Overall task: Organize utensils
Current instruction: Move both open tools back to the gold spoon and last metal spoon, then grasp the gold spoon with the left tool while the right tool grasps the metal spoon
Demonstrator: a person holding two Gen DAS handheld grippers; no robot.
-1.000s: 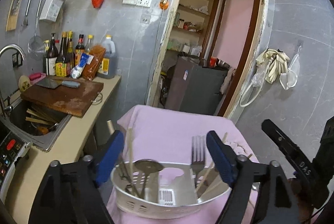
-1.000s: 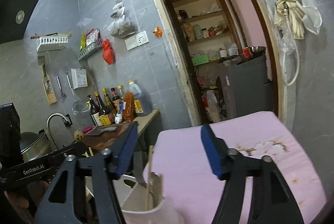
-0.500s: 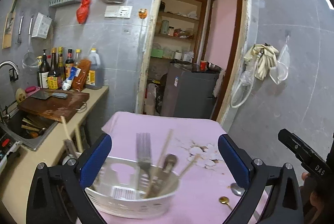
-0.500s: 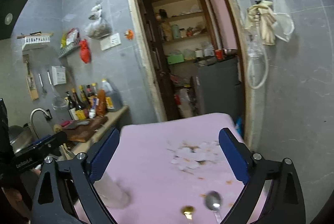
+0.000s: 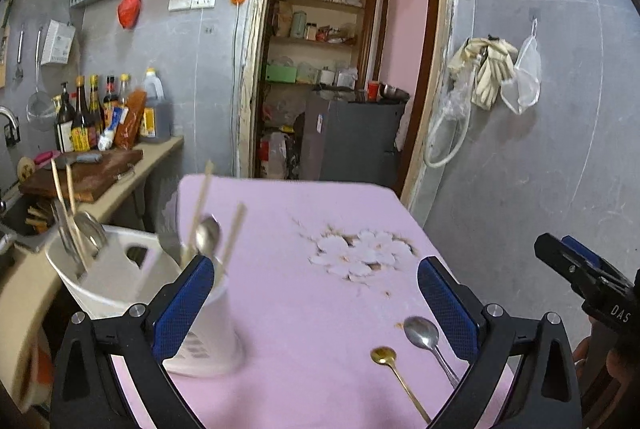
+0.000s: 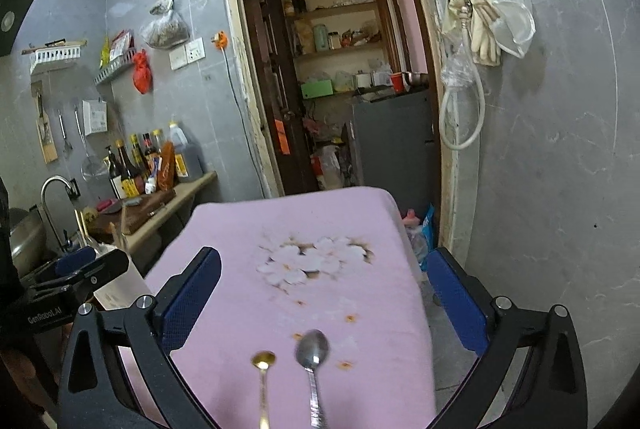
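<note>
While both grippers gape empty, the right gripper (image 6: 320, 303), whose jaws have just been opening, sits nearer: the silver spoon (image 6: 314, 361) and gold spoon (image 6: 263, 365) lie right of the white holder (image 5: 132, 293), handles toward its fingers, lengthwise

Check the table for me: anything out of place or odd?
Two spoons, gold spoon and silver spoon, lie loose on the pink tablecloth, outside the white utensil caddy. Small brown specks dot the cloth near them.
</note>
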